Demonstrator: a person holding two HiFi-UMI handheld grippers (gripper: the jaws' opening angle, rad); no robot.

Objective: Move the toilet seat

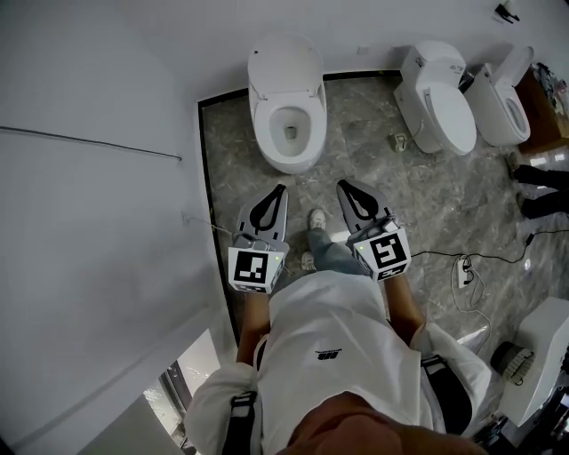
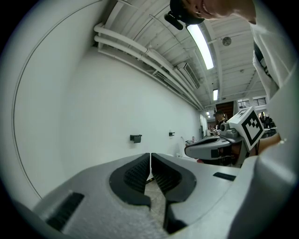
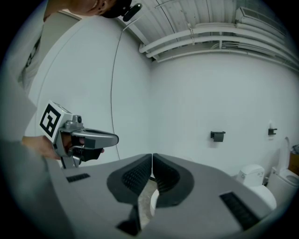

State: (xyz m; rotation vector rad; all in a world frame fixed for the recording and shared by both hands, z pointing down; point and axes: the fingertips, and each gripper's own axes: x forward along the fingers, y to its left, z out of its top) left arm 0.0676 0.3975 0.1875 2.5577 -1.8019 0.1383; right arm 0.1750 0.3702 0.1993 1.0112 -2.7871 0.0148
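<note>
Task not started: we hold left gripper [image 1: 280, 189] and right gripper [image 1: 343, 185] clenched and empty, short of the toilet [image 1: 285, 69], seat [image 1: 265, 130] untouched.

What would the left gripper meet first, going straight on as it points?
The left gripper would likely meet the open toilet ahead, perhaps its raised lid; height is unclear, so maybe the wall behind.

The left claw [image 2: 150, 158] has its jaws closed together, nothing between them. Ahead of it is a white wall [image 2: 93, 116] with a small black bracket [image 2: 135, 138]. The right claw [image 2: 208, 148] is to its right, with pipes [image 2: 140, 50] and a strip light [image 2: 201, 44] overhead.
</note>
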